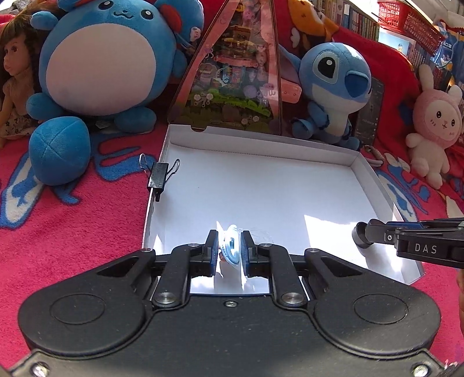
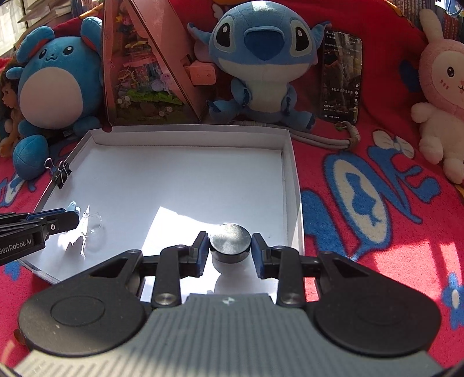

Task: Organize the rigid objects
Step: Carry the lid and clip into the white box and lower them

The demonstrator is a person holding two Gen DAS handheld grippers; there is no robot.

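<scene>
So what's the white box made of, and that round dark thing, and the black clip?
The white box looks like thin matte cardboard: folded walls, creased corners. The round dark puck, between the right hand-held gripper pads, seems to be brushed metal, with a dull streaky sheen on top, though coated plastic is possible. The black binder clip looks like painted metal with shiny wire handles.

A red blanket (image 2: 377, 150) with blue and white lettering fills the lower frame. Sunlight falls in bright patches at lower right. Bookshelves (image 1: 356, 20) line the upper right (spines too blurred to read), beside a red basket (image 1: 411, 20).
</scene>
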